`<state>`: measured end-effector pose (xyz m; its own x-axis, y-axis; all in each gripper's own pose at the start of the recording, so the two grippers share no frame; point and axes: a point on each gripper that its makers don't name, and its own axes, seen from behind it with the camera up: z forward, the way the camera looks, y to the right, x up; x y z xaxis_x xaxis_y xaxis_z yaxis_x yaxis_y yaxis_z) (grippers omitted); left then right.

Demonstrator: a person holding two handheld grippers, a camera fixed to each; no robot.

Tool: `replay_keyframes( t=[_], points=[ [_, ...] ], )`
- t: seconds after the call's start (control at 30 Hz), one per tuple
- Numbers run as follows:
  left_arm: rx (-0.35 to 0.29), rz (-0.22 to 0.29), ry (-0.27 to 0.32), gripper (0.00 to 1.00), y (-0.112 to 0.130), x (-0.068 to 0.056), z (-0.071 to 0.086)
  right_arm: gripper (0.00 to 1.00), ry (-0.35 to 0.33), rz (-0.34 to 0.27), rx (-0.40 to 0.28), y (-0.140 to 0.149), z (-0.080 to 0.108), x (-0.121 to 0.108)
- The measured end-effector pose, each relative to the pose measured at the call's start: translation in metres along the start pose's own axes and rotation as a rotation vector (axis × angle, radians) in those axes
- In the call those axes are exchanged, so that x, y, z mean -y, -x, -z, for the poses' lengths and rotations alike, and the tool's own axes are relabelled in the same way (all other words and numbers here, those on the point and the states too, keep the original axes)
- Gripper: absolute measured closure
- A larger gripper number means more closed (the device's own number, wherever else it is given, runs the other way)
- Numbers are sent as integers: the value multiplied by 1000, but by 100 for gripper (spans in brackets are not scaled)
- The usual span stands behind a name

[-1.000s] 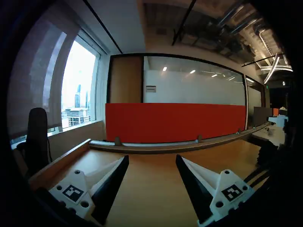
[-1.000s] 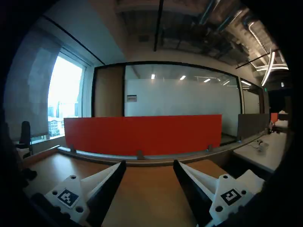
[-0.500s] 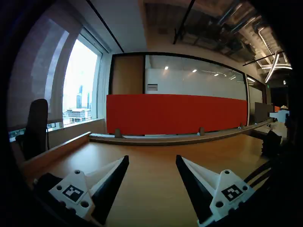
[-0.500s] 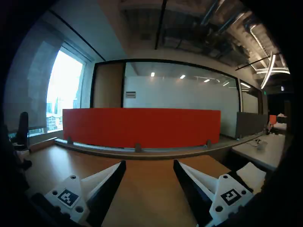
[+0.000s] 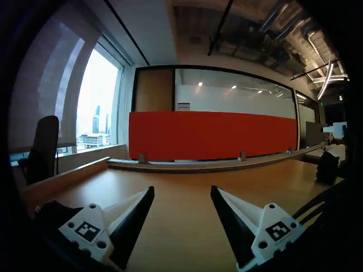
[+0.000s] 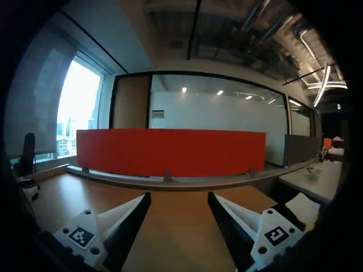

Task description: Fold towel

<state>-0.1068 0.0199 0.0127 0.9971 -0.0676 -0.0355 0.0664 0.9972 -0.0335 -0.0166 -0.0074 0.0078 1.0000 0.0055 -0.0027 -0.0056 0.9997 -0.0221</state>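
1. In the left gripper view, our left gripper (image 5: 182, 188) points out over the wooden table (image 5: 181, 231). Its two fingers are spread wide, with bare wood showing between them.
2. In the right gripper view, our right gripper (image 6: 179, 194) is likewise spread apart over the table, pinching nothing.
3. Past the table's far edge we see a red partition (image 5: 213, 136) with a glass wall above it. A bright window (image 5: 95, 113) and a dark chair (image 5: 43, 149) stand off to the left.
4. A white piece (image 6: 303, 206) lies just beyond the right gripper's right-hand finger, near the table's edge. We cannot tell whether it is the towel.
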Motion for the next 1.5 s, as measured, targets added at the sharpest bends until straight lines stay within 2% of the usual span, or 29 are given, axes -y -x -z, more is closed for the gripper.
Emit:
replay_keyframes(
  t=[0.57,1.5],
  points=[
    [1,-3,-11,8,29,6,6,3,25,6,-30,-3,2,-6],
    [9,-11,-23,8,31,6,6,3,28,21,-42,-8,-4,-14]
  ],
)
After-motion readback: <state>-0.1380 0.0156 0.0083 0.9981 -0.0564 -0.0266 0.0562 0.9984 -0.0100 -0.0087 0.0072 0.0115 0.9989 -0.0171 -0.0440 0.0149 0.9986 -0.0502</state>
